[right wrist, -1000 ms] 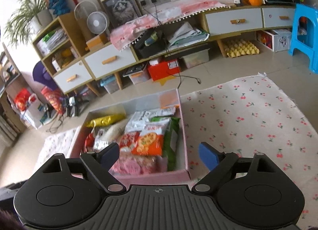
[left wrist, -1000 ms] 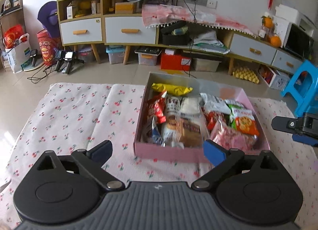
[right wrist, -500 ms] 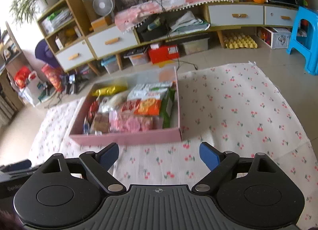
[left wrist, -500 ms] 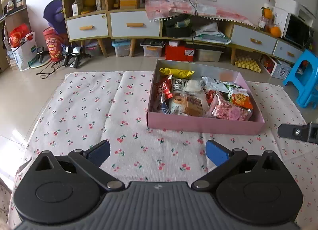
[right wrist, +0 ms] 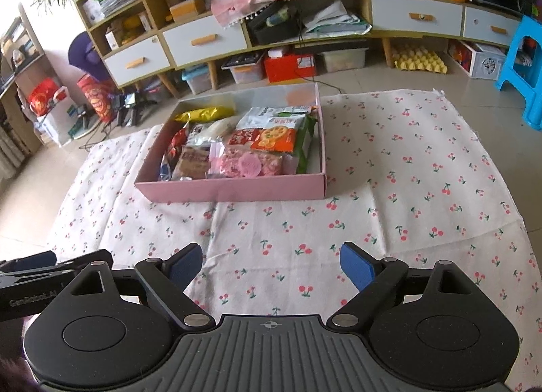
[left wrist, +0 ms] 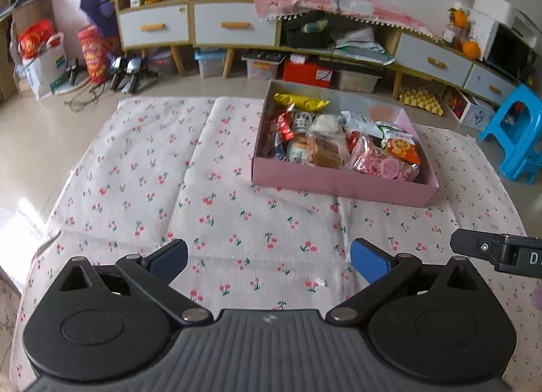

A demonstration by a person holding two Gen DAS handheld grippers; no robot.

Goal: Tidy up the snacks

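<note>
A pink box [left wrist: 342,185] [right wrist: 233,190] stands on the cherry-print cloth [left wrist: 210,195] [right wrist: 389,189]. It holds several snack packs: a yellow one [left wrist: 301,101] at the back, an orange cracker pack [right wrist: 276,139], a pink pack [right wrist: 247,165]. My left gripper [left wrist: 269,258] is open and empty, well short of the box's near left. My right gripper [right wrist: 271,261] is open and empty, short of the box's front wall. Part of the right gripper shows at the left wrist view's right edge [left wrist: 498,251].
Low cabinets with drawers [left wrist: 233,24] line the back wall, with bins and a red box [right wrist: 289,67] beneath. A blue stool [left wrist: 515,131] stands at the right of the cloth. Bags and cables [left wrist: 44,63] lie at the left.
Both grippers have pulled back and away from the box; it now looks smaller and farther off. Both stay open and empty.
</note>
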